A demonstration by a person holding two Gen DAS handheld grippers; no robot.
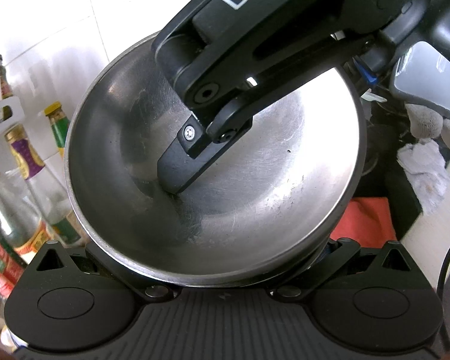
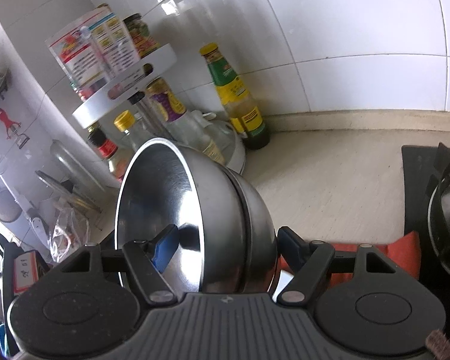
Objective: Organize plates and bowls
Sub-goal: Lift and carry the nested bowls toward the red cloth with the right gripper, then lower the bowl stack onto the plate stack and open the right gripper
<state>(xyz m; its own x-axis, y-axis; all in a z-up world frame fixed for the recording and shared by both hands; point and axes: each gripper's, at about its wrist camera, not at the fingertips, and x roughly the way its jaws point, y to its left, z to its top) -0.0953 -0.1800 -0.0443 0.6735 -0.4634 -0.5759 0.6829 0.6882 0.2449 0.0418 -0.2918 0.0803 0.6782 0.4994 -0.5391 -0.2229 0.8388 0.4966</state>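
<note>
A stainless steel bowl (image 1: 255,186) fills the left wrist view, tilted with its inside facing the camera. The right gripper reaches in from the upper right, and one black finger (image 1: 180,165) lies against the bowl's inner wall. In the right wrist view two nested steel bowls (image 2: 213,210) stand on edge between the right gripper's (image 2: 225,249) fingers, which are shut on their wall: the blue-padded finger (image 2: 165,246) is inside, the other finger (image 2: 291,249) outside. The left gripper's fingers are hidden behind the bowl's rim; only its body shows below.
Sauce bottles (image 2: 237,96) and a white tiered rack (image 2: 126,90) stand by the tiled wall. A beige counter (image 2: 330,180) runs right to a black stove with a pan (image 2: 447,225). A red cloth (image 1: 366,219) lies under the bowls. Bottles (image 1: 24,180) crowd the left.
</note>
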